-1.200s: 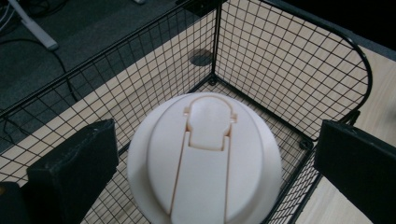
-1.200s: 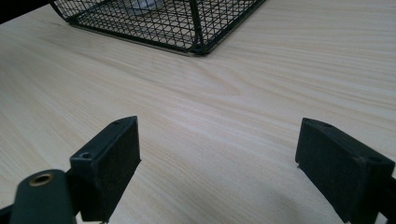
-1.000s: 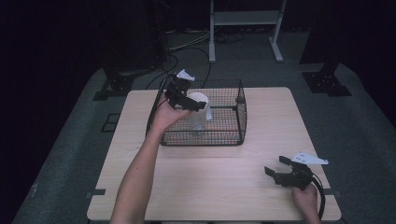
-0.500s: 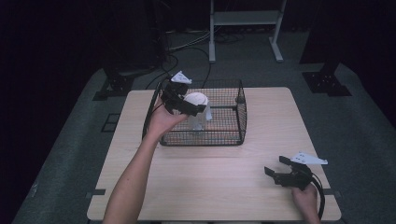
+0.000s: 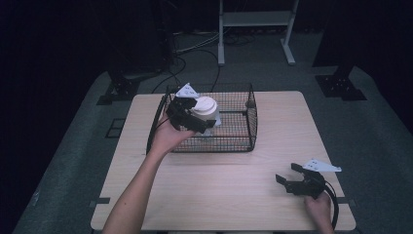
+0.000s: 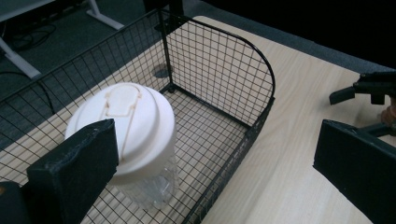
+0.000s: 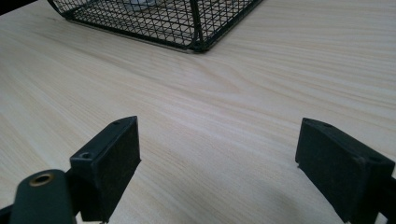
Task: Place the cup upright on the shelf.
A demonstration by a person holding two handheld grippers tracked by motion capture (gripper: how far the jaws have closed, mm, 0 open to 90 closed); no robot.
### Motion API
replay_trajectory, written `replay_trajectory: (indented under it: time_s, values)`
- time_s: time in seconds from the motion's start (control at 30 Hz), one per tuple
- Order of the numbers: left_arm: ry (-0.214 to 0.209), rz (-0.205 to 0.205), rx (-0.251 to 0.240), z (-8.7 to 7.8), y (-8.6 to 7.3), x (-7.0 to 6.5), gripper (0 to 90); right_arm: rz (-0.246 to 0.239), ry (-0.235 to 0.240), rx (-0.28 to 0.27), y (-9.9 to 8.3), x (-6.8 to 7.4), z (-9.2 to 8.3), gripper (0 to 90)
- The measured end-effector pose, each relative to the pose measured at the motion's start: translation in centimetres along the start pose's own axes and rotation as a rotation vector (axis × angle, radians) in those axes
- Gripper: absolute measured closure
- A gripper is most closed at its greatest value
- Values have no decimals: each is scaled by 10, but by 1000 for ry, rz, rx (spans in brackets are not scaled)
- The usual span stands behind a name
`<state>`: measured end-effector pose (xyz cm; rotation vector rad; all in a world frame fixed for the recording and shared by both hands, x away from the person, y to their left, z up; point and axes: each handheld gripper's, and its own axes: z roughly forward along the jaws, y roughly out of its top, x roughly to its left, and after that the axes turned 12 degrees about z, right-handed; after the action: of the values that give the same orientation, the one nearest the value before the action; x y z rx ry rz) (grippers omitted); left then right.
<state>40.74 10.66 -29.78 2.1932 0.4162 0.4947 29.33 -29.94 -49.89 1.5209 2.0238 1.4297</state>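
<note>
Cup upright in wire basket, beside left gripper's spread jaws; right gripper spread, well apart.

The person's bare left forearm is reaching up from six o'clock toward eleven o'clock, its hand gripping the black two-jaw left gripper with a grey three-cornered plate on top. Its jaws are standing wide apart, pointing toward three o'clock. At five o'clock the right hand is holding the black two-jaw right gripper low, its jaws spread open and pointing toward nine o'clock, a cable looping beside the hand.
</note>
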Motion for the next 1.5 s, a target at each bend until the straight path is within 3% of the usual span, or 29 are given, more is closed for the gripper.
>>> replay_trajectory:
  time_s: [0.17, 0.27, 0.43, 0.57, 0.63, 0.73, 0.97, 1.3, 1.5]
  values:
    - [-4, -14, -9, -2, -11, -5, 0, 0, 2, -3, 0, 0, 0, 129]
    - [-33, -32, -33, -5, -15, -10, 0, 0, 1, -1, 0, 0, 0, 129]
    - [-47, -10, -13, -11, -23, -20, 0, 5, 0, -3, 0, 0, 0, 129]
    - [-62, -11, -24, -13, -28, -27, 0, 6, -2, -1, 0, 0, -1, 129]
    - [-55, 15, -21, -14, -31, -32, 0, 6, -3, 0, 0, 0, -1, 129]
    - [-66, 23, -21, -14, -37, -38, 0, 4, -3, 1, 0, 1, -1, 129]
    - [-110, 24, -29, -14, -48, -50, 0, -3, -15, -1, -1, 1, 0, 129]
    - [-106, 48, -28, -15, -65, -63, 18, -6, -16, -2, -1, 1, 0, 129]
    - [-118, 27, -41, -19, -77, -65, 17, -7, -18, 0, -1, 2, 0, 129]
